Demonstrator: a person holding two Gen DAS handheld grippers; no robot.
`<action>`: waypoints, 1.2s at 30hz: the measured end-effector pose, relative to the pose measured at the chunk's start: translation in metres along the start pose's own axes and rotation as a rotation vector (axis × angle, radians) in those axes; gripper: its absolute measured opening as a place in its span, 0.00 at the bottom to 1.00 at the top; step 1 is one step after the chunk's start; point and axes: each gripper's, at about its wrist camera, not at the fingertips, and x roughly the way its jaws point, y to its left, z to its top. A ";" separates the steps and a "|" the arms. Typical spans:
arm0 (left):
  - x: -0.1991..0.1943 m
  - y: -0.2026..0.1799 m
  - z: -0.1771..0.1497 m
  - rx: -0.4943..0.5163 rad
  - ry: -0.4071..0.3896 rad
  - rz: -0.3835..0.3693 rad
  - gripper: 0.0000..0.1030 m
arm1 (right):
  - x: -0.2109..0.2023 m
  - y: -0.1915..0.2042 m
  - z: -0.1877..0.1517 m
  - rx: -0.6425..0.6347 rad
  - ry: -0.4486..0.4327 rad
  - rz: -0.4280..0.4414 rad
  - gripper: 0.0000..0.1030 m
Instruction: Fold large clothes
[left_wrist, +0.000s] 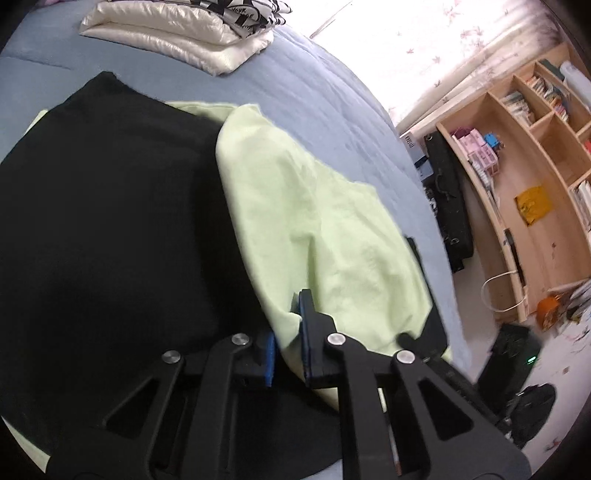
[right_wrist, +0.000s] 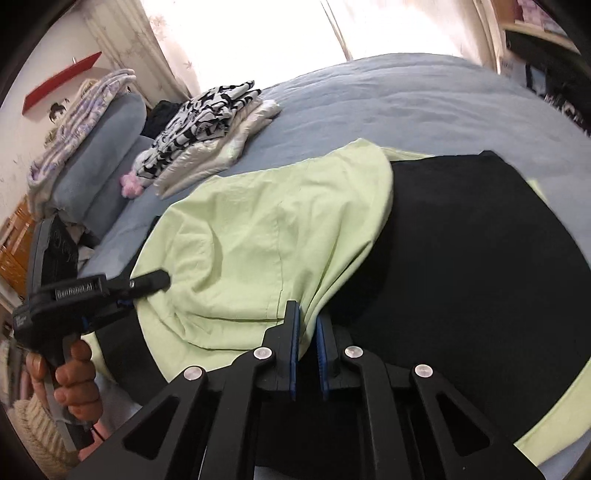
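Note:
A pale green garment (left_wrist: 317, 229) lies on the blue bed with a black cloth (left_wrist: 103, 229) spread over part of it. My left gripper (left_wrist: 286, 332) is shut on a bunched edge of the green garment. My right gripper (right_wrist: 306, 332) is shut on another bunched edge of the same green garment (right_wrist: 251, 251), next to the black cloth (right_wrist: 472, 258). The left gripper also shows in the right wrist view (right_wrist: 147, 282), held in a hand, its tips at the garment's far edge. Part of the right gripper shows at the green garment's right edge in the left wrist view.
A stack of folded clothes, cream and black-and-white (left_wrist: 192, 29), lies farther up the blue bed (left_wrist: 325, 96); it also shows in the right wrist view (right_wrist: 207, 122). Pillows (right_wrist: 107, 147) are at the head. A wooden bookshelf (left_wrist: 524, 177) and bags (left_wrist: 517, 362) stand beside the bed.

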 end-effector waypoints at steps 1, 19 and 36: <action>0.006 0.005 -0.004 -0.005 0.009 0.007 0.08 | 0.006 -0.001 -0.002 -0.001 0.025 -0.014 0.08; -0.047 -0.022 -0.032 0.199 -0.141 0.223 0.15 | -0.033 -0.024 0.004 0.101 0.000 -0.046 0.35; 0.037 -0.075 0.023 0.271 -0.107 0.225 0.15 | 0.060 0.004 0.093 0.100 0.013 -0.061 0.35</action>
